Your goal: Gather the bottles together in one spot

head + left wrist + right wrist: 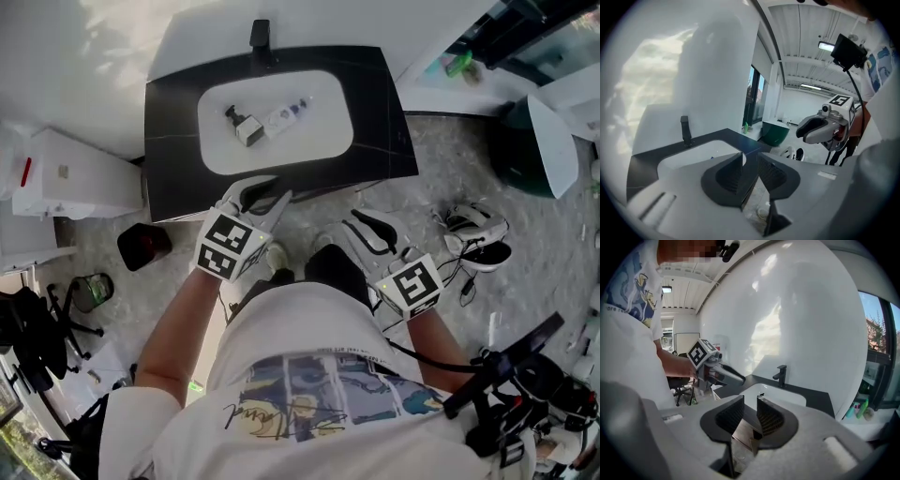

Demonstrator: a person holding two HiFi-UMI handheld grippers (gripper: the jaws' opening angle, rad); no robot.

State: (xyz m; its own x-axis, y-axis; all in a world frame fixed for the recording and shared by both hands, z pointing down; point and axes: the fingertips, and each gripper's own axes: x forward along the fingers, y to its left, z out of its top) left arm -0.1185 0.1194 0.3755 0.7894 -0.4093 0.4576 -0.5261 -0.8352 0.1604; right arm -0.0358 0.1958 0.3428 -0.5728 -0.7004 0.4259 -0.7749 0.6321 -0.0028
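Note:
Two small bottles lie side by side in the white sink basin (pixel 323 141) of a black counter (pixel 375 94): a squarish one with a dark cap (pixel 246 127) and a white one with a purplish cap (pixel 285 115). My left gripper (pixel 272 195) hovers over the counter's front edge, just short of the basin, open, with nothing between its pads (pixel 731 174). My right gripper (pixel 364 223) hangs lower, off the counter's front over the floor, open and empty too (pixel 750 411). Each gripper view shows the other gripper: the right one (pixel 820 129), the left one (pixel 723 373).
A black faucet (pixel 261 36) stands behind the basin. A white cabinet (pixel 80 173) and a dark bin (pixel 143 246) sit left of the counter. Shoes (pixel 480 234) lie on the floor at right, a dark green tub (pixel 516 150) beyond them. Green bottles (pixel 457 64) stand on the far sill.

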